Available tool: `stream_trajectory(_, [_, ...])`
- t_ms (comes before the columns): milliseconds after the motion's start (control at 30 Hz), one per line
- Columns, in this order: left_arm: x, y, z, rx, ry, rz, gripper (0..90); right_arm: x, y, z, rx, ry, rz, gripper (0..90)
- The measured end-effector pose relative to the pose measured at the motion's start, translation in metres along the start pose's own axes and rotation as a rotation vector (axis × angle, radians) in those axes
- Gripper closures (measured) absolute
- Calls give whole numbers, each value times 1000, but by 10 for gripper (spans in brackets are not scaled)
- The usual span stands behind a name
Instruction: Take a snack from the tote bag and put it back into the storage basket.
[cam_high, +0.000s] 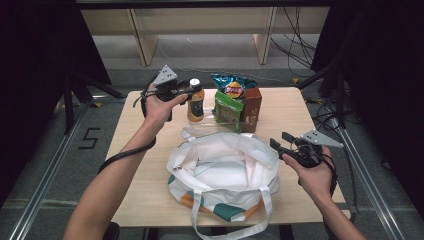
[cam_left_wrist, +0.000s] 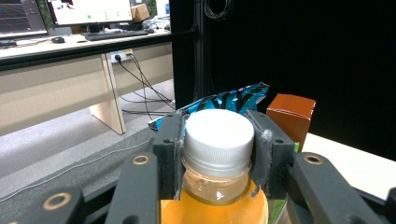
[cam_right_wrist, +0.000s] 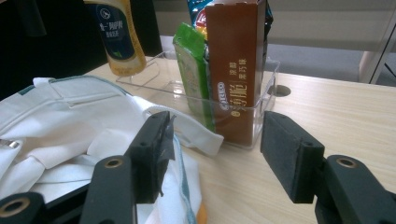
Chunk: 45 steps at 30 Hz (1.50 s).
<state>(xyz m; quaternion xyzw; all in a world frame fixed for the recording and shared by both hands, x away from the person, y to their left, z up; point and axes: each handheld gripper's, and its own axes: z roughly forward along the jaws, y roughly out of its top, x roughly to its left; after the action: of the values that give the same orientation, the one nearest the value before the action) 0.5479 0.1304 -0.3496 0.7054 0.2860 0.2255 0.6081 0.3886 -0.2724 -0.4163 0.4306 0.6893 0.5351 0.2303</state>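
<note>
Left gripper (cam_high: 189, 90): its fingers (cam_left_wrist: 169, 154) are clenched on the neck of the juice bottle (cam_high: 195, 102), just under the white cap (cam_left_wrist: 218, 135), one on each side.
Juice bottle, place: it stands upright near the far edge of the bench (cam_high: 145, 200), left of the middle, at the left end of the clear tray (cam_right_wrist: 261, 126).
Juice bottle, handling: clear plastic, filled with orange drink, so I judge it rather heavy and stiff. The wall is smooth and may slip; the ridged cap and the collar under it give a safer hold. Held high at the neck, it may swing a little when lifted.
Snacks in the tray: one blue chips bag (cam_high: 231, 86), one green packet (cam_high: 227, 111) and one brown carton (cam_high: 251, 107). The bags look light and soft; the carton is stiff but can be crushed.
Tote bag (cam_high: 222, 175): one, white with green and orange at the bottom, lying with its mouth open at the middle of the bench, toward the near edge. It is soft and will not hold its shape.
Right gripper (cam_high: 280, 146): its fingers (cam_right_wrist: 289, 158) are released with nothing between them; it hovers by the right side of the tote bag.
Count: one bottle, two bags, one carton, one tray, one tote, two grippers.
</note>
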Motion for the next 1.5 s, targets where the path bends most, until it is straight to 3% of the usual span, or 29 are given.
stream_trajectory(100, [0, -1, 2, 1, 0, 2, 586, 1, 0, -1, 11, -4, 11, 438])
stream_trajectory(167, [0, -1, 3, 6, 1, 14, 585, -1, 0, 0, 3, -5, -14, 437])
stream_trajectory(267, [0, -1, 5, 6, -2, 24, 585, 1, 0, -1, 11, -3, 10, 437])
stream_trajectory(400, [1, -1, 7, 7, -2, 30, 585, -2, 0, 0, -8, -2, -22, 437])
stream_trajectory(600, [2, -4, 9, 14, -1, 37, 585, 0, 0, 0, 4, 0, 7, 437])
stream_trajectory(667, [2, -4, 10, 14, -3, 38, 585, -1, 0, 0, 0, -3, -7, 438])
stream_trajectory(767, [3, -6, 11, 19, 8, 43, 585, -2, 0, 0, -3, -2, -18, 437])
stream_trajectory(833, [5, -6, 10, 19, 53, 56, 585, 0, 0, 0, 1, 3, 7, 437])
stream_trajectory(867, [5, -6, 10, 19, 53, 56, 585, 0, 0, 0, 1, 3, 7, 437])
stream_trajectory(967, [6, -7, 12, 19, 30, 66, 585, 0, 0, 0, 2, -3, 7, 437])
stream_trajectory(1000, [4, -8, 13, 22, -10, 42, 586, 0, 0, 0, 1, -3, 8, 437])
stream_trajectory(1100, [5, -8, 14, 25, -4, 52, 585, -2, 0, 1, -13, -5, -25, 437])
stream_trajectory(1300, [5, -8, 15, 25, -8, 48, 585, 0, 0, 0, 1, -1, 7, 438])
stream_trajectory(1500, [6, -9, 17, 26, -8, 51, 585, 0, 0, 0, 1, -1, 6, 437])
